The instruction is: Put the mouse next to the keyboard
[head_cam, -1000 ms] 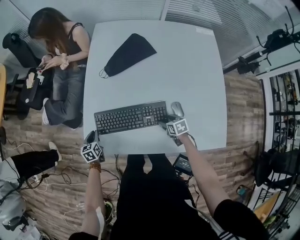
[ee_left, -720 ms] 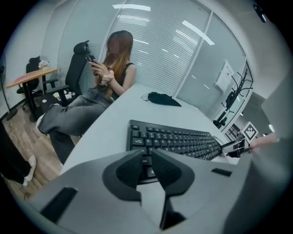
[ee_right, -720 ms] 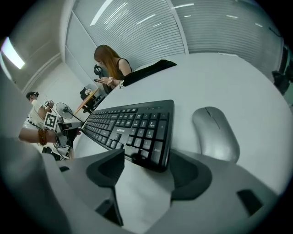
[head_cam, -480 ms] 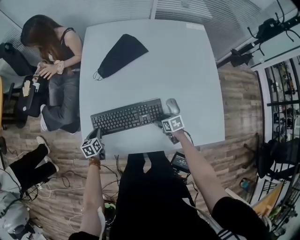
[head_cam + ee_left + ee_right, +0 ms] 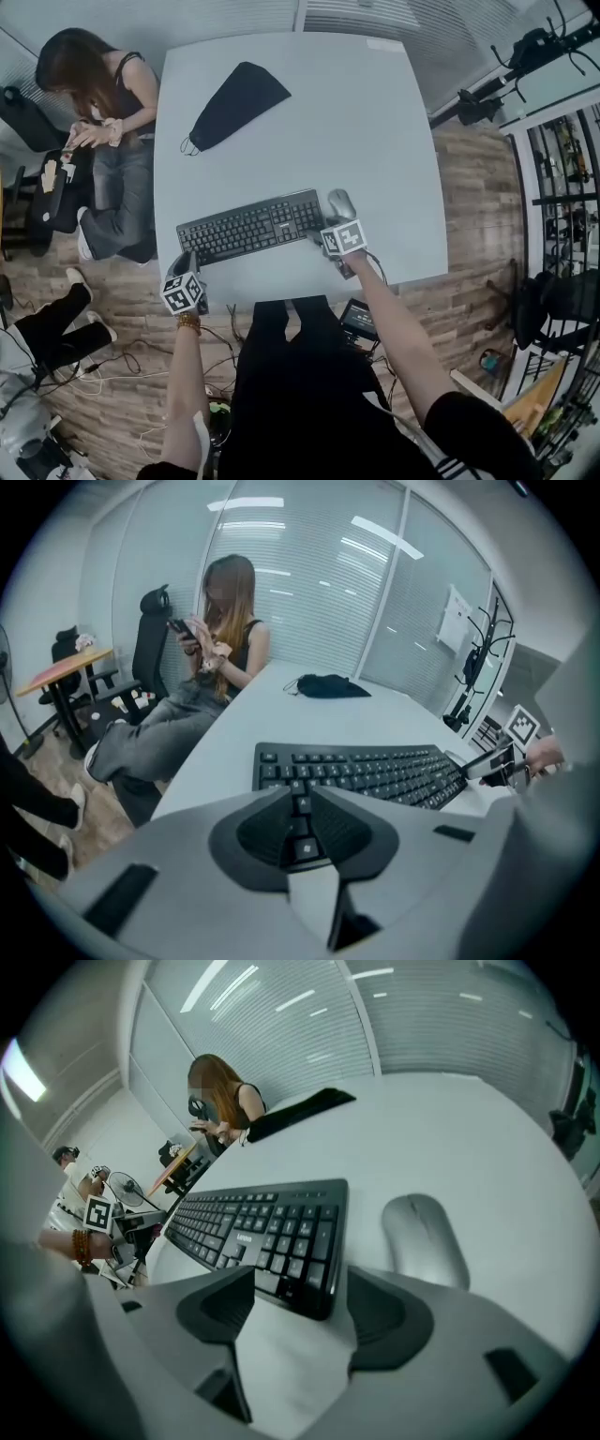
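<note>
while the left gripper (image 5: 186,267) hung at the near left corner of the table (image 5: 356,122), its fingers were drawn almost together, with only a sliver between the tips and nothing gripped; through that sliver its own view showed a few keys of the keyboard (image 5: 366,771). the right gripper (image 5: 328,242) sat at the keyboard's (image 5: 251,228) near right corner with its fingers spread wide. in the right gripper view that corner lay between the two pads without either one touching it.

the mouse (image 5: 341,202), pale grey, rested on the table just beside the keyboard's right end, and lay just past the right gripper's right finger (image 5: 375,1312).

the only thing like a container was a black cloth pouch (image 5: 234,105) lying flat near the table's far left side, well apart from the keyboard. whether it held anything could not be told.

from the left gripper view the mouse could not be made out, since the right gripper (image 5: 492,761) stood at the keyboard's far end. in the head view the marker cube covered most of the right gripper's jaws. a seated person (image 5: 112,141) beside the table's left edge bent over something small in their hands, too small to tell. another person's leg (image 5: 52,323) was cut off at the left edge.
</note>
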A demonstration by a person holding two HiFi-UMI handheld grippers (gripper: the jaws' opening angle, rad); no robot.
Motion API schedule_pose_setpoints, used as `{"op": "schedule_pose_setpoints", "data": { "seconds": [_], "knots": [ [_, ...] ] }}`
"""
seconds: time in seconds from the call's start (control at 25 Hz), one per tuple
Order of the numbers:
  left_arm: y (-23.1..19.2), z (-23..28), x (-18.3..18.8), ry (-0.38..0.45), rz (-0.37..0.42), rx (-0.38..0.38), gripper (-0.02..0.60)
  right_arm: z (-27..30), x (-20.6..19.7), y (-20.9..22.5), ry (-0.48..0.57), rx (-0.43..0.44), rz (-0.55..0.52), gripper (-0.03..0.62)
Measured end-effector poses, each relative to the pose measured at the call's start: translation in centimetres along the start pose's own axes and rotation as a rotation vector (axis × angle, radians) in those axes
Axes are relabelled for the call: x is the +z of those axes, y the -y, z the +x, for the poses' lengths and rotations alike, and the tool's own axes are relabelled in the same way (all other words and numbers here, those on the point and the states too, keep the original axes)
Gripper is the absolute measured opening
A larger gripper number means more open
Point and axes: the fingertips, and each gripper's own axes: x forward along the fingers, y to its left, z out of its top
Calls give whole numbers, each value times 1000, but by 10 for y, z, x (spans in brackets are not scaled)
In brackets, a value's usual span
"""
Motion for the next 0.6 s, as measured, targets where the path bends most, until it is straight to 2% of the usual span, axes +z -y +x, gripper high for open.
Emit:
{"op": "schedule_pose_setpoints", "data": {
  "seconds": [0.08, 0.2, 0.4, 0.6],
  "knots": [
    [10, -8, 23, 74, 32, 11, 63, -18, 22, 1, 89, -18, -42, 310],
    [41, -22, 70, 190, 118, -14, 63, -58, 66, -5, 262, -50, -139, 297],
    [117, -56, 173, 432, 273, -88, 63, -150, 146, -28, 571, -133, -289, 270],
    [192, -109, 252, 633, 367, -140, 63, -237, 182, -59, 792, -210, -386, 247]
  ]
}}
